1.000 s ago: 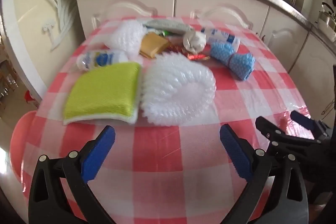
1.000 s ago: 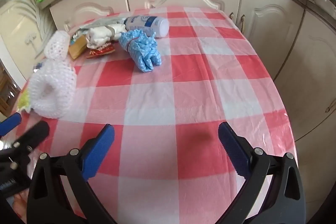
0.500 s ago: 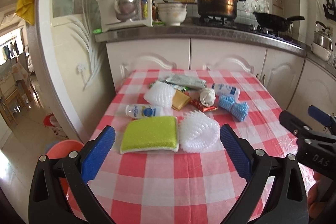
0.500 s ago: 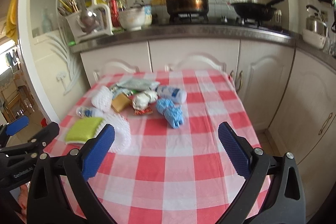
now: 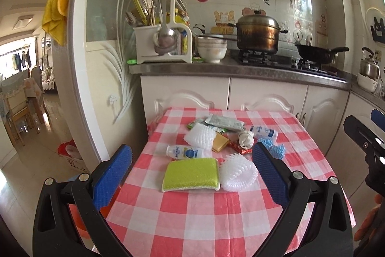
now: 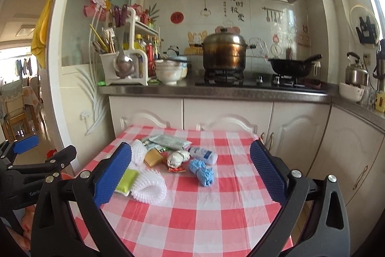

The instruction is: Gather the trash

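Observation:
Trash lies on the red-checked table (image 5: 192, 213): a green sponge (image 5: 191, 175), two white foam nets (image 5: 237, 175) (image 5: 199, 137), two small white bottles (image 5: 184, 152) (image 5: 263, 133), a yellow packet (image 5: 220, 145), a crumpled white wad (image 5: 245, 139), a red wrapper (image 5: 237, 147), a blue cloth (image 6: 201, 171) and grey-green wrappers (image 5: 223, 123). My left gripper (image 5: 192, 176) is open and empty, held back above the table's near end. My right gripper (image 6: 191, 175) is open and empty, likewise held back; it also shows at the left wrist view's right edge (image 5: 365, 136).
An orange-red basin (image 5: 84, 220) sits low at the table's left. A white basket (image 5: 72, 158) stands on the floor beyond it. Cabinets (image 6: 228, 117) close off the far end and right side, with pots on the counter. A doorway opens to the left.
Both grippers have pulled back and tilted up from close over the table. The kitchen counter and wall came into view. The trash has not moved.

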The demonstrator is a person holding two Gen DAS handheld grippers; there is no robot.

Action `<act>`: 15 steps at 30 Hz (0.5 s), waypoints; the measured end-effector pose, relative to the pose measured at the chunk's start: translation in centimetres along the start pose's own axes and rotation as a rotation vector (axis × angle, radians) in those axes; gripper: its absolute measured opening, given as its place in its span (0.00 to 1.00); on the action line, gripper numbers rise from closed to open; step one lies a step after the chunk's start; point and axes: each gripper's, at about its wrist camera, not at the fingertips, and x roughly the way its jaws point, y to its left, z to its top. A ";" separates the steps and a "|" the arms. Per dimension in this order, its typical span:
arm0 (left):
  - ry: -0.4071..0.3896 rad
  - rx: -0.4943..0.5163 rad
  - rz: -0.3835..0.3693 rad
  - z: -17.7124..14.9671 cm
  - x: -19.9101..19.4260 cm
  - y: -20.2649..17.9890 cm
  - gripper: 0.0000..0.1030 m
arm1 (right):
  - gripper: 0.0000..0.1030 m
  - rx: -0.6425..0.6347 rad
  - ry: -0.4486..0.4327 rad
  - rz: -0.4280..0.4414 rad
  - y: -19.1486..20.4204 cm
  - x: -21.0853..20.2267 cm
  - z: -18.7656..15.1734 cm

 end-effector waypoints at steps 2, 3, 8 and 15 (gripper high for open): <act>-0.018 -0.004 0.006 0.4 -0.6 0.3 0.95 | 0.96 -0.022 -0.024 0.002 0.6 -0.7 0.4; -0.026 -0.007 0.006 0.5 -1.0 0.6 0.95 | 0.96 -0.033 -0.036 0.006 0.9 -1.1 0.5; -0.054 -0.018 0.013 1.4 -2.1 1.5 0.95 | 0.96 -0.054 -0.055 0.016 2.2 -2.3 1.2; -0.089 -0.022 0.039 1.7 -3.3 2.1 0.95 | 0.96 -0.049 -0.070 0.017 2.7 -3.4 1.6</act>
